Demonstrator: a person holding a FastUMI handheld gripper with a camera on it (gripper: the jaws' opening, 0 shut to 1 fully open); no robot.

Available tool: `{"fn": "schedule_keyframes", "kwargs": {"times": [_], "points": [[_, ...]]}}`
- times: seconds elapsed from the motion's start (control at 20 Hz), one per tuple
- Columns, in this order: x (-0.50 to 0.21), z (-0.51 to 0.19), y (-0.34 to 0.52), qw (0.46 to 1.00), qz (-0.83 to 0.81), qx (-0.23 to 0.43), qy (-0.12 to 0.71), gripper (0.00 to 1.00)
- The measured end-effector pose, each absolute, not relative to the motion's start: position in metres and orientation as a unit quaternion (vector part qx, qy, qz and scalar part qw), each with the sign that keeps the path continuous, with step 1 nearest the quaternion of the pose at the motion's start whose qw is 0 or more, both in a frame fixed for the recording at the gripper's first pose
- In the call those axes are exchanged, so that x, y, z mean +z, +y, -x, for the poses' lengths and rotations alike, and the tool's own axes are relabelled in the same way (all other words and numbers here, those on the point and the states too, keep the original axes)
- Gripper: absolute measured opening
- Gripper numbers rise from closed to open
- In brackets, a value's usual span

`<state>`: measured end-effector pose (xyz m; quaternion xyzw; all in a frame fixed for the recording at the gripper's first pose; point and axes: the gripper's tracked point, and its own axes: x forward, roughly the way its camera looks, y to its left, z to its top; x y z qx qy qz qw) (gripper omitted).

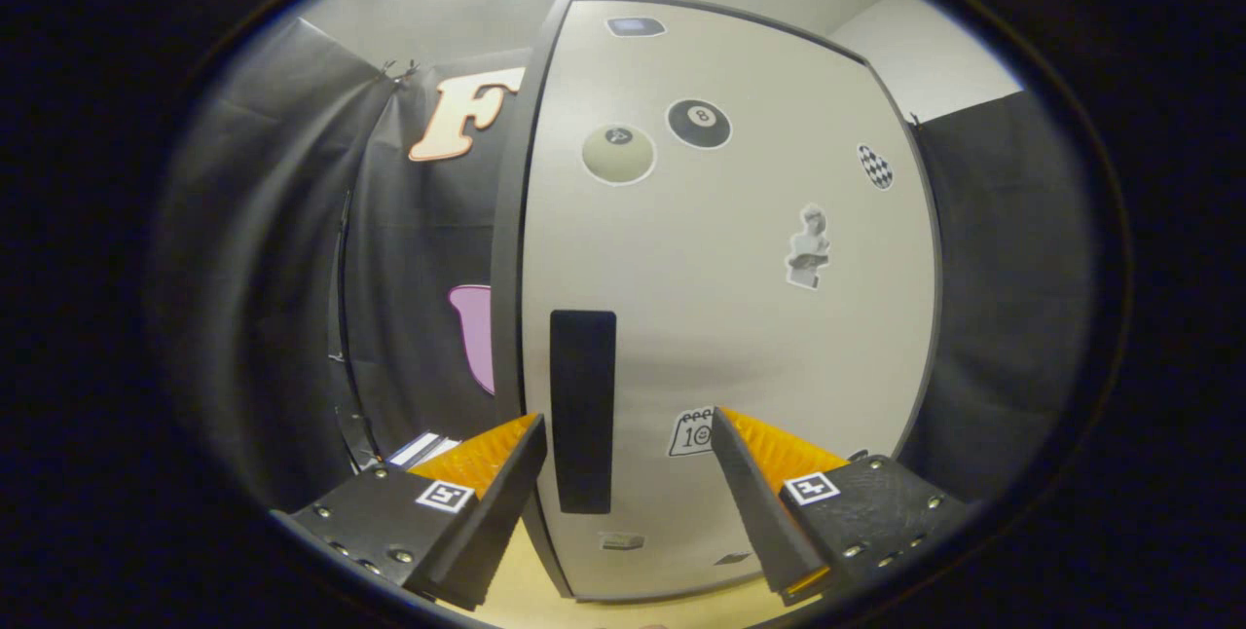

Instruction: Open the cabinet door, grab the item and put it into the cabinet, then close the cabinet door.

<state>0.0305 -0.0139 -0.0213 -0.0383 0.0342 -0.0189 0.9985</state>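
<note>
A pale grey cabinet [720, 317] stands straight ahead on a light wooden surface, its door [740, 347] shut and dotted with stickers. A tall black handle [582, 410] runs upright near the door's left edge. My gripper [628, 434] is open, its two fingers spread wide. The handle lies between the fingers, nearer the left one, and neither finger touches it. A flat white and dark item [421, 450] lies on the surface behind the left finger, mostly hidden by it.
Black cloth walls close in on the left and right of the cabinet. The wooden surface [545, 600] shows below the fingers, in front of the cabinet's foot. A white wall and a ceiling light are above.
</note>
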Motion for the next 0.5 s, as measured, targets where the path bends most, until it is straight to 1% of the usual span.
{"fn": "schedule_keyframes", "kwargs": {"times": [0.05,0.2,0.35,0.5], "points": [[-0.022,-0.033,-0.012,0.999,0.038,-0.016,0.034,1.0],[-0.028,-0.038,-0.007,0.998,0.033,-0.01,0.045,0.94],[-0.037,-0.046,-0.004,0.998,0.025,-0.004,0.06,0.85],[-0.042,-0.052,-0.002,0.997,0.021,0.003,0.071,0.69]]}}
